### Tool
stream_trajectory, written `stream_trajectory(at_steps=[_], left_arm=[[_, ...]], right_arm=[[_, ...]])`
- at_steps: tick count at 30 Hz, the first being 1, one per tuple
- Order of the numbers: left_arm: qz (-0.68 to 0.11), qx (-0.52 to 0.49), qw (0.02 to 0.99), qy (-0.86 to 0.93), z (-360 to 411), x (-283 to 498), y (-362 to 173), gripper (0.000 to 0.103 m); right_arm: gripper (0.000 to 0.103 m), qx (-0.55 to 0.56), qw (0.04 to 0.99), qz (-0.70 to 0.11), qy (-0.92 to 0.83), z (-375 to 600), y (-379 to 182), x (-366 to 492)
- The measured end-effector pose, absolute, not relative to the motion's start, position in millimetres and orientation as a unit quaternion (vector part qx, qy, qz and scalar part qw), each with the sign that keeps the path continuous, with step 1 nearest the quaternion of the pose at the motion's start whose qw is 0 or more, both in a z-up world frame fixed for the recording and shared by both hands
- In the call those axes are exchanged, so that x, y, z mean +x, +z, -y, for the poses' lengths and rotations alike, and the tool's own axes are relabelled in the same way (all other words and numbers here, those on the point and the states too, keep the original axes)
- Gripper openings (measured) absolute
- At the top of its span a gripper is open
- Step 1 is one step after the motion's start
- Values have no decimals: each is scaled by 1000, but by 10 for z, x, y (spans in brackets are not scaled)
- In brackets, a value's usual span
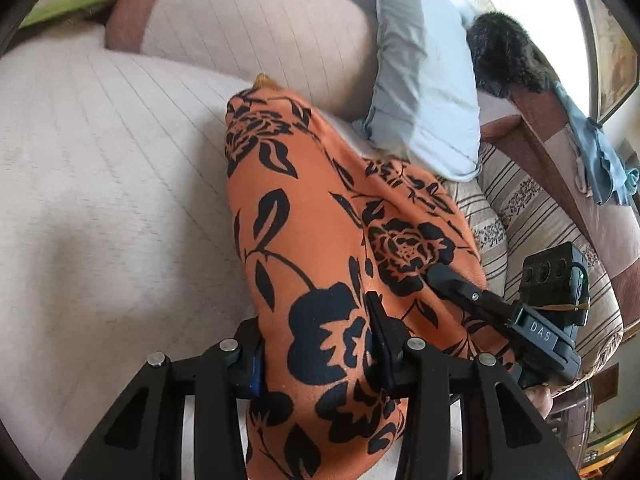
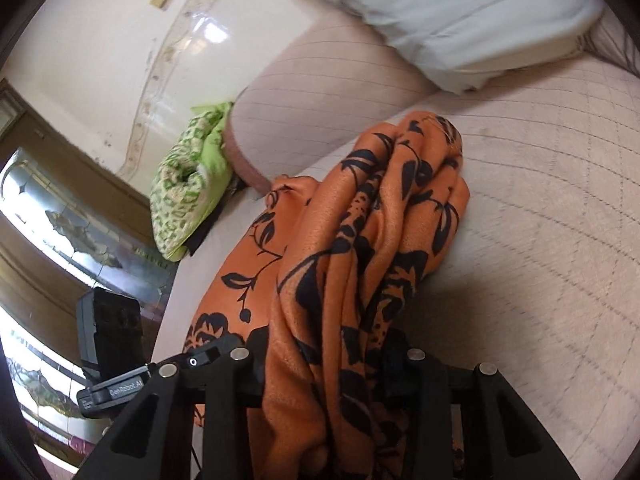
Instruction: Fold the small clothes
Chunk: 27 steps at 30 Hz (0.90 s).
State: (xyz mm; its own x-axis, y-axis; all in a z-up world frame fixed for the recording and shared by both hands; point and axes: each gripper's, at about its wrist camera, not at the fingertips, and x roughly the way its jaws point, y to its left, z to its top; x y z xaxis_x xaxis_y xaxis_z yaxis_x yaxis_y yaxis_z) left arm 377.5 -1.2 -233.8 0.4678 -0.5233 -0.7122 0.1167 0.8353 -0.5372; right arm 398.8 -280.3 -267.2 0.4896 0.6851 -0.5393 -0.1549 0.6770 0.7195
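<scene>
An orange garment with a black flower print (image 1: 320, 208) lies stretched over the beige sofa seat (image 1: 100, 168), its near end raised. My left gripper (image 1: 316, 354) is shut on that near end, and the cloth runs between its two fingers. Just to the right, my right gripper (image 1: 440, 276) holds the same edge. In the right wrist view the garment (image 2: 360, 240) hangs bunched in folds between the fingers of my right gripper (image 2: 326, 364), which is shut on it. My left gripper (image 2: 204, 354) shows at the lower left there, against the cloth's edge.
A light blue pillow (image 1: 424, 80) leans against the sofa back behind the garment. A green patterned cloth (image 2: 188, 184) lies at the seat's far end. A striped cushion (image 1: 540, 220), a dark furry thing (image 1: 508, 52) and a blue cloth (image 1: 596, 160) sit by the armrest.
</scene>
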Motion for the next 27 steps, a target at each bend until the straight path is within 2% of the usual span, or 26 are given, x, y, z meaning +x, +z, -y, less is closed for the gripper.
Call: stream_trajectory(at_steps=[16, 27], left_arm=[[-428, -178, 878, -120, -556, 2836, -1751, 43], [-478, -157, 859, -89, -469, 2483, -2105, 43]], right_arm=[[39, 310, 794, -396, 341, 1922, -2219, 2931], [39, 290, 794, -428, 319, 1642, -2554, 2251]])
